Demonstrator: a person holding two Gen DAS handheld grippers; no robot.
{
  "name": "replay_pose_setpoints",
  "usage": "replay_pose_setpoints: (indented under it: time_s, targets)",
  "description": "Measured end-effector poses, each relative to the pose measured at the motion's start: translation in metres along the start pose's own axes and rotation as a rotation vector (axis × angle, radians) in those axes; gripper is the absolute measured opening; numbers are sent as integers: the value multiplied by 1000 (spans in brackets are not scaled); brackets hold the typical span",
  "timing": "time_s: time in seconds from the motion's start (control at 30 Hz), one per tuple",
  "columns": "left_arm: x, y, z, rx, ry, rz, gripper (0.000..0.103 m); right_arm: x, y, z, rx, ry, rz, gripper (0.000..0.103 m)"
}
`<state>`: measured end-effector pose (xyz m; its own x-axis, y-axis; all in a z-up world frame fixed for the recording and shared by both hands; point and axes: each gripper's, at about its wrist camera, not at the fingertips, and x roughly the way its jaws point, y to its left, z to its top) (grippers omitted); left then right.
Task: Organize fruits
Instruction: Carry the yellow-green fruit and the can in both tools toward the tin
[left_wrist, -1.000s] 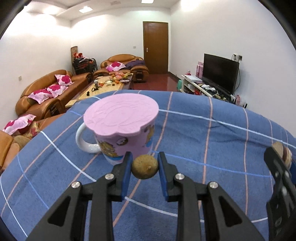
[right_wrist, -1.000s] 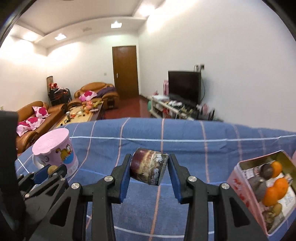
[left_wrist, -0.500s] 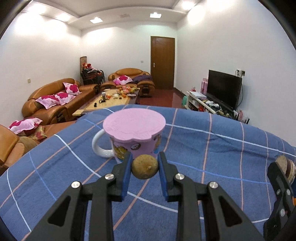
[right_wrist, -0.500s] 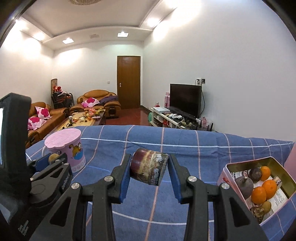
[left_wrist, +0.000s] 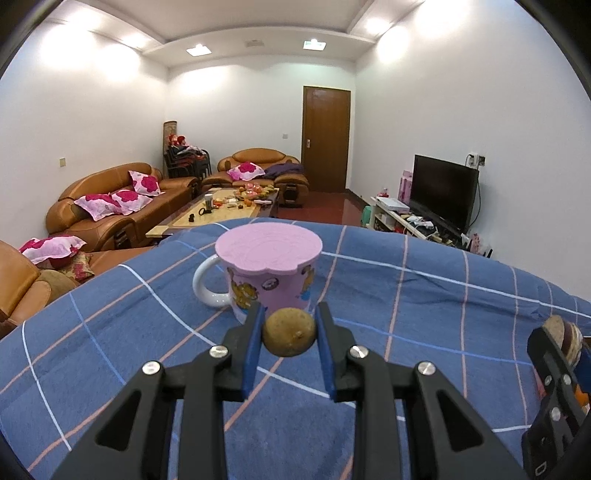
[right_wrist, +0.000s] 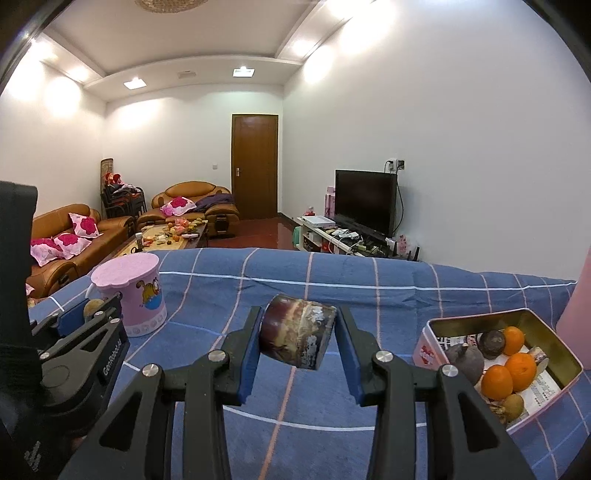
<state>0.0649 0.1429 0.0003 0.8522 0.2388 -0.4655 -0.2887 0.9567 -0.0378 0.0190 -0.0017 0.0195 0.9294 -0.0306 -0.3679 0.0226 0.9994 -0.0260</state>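
Observation:
My left gripper (left_wrist: 290, 311) is shut on a small round brown fruit (left_wrist: 290, 338), held above the blue checked cloth (left_wrist: 424, 314) just in front of a pink lidded mug (left_wrist: 271, 266). My right gripper (right_wrist: 299, 314) is shut on a stubby dark purple piece (right_wrist: 297, 339) with whitish patches, like a cut cane section. An open tin box (right_wrist: 424, 345) to its right holds oranges (right_wrist: 519, 367), dark fruits (right_wrist: 465, 360) and a small brown one. In the right wrist view the left gripper (right_wrist: 92, 310) is at the left, beside the mug (right_wrist: 136, 291).
A tall pink object (right_wrist: 578, 306) stands at the right edge behind the tin. The cloth-covered surface drops off at its far edge. Beyond it are brown sofas (left_wrist: 110, 206), a coffee table (left_wrist: 221, 210) with clutter and a TV stand (right_wrist: 343, 236).
Both grippers have drawn back from the mug and tipped upward, still holding their loads. The mug looks smaller and farther away, and the tin box has come further into the right wrist view.

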Motion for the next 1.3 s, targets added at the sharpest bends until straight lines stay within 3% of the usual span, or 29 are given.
replay_pose_setpoints:
  time_s: [1.3]
  targets:
    - [-62, -62, -28, 69, -37, -109, 29, -40, -70, -19, -15, 4, -37, 41]
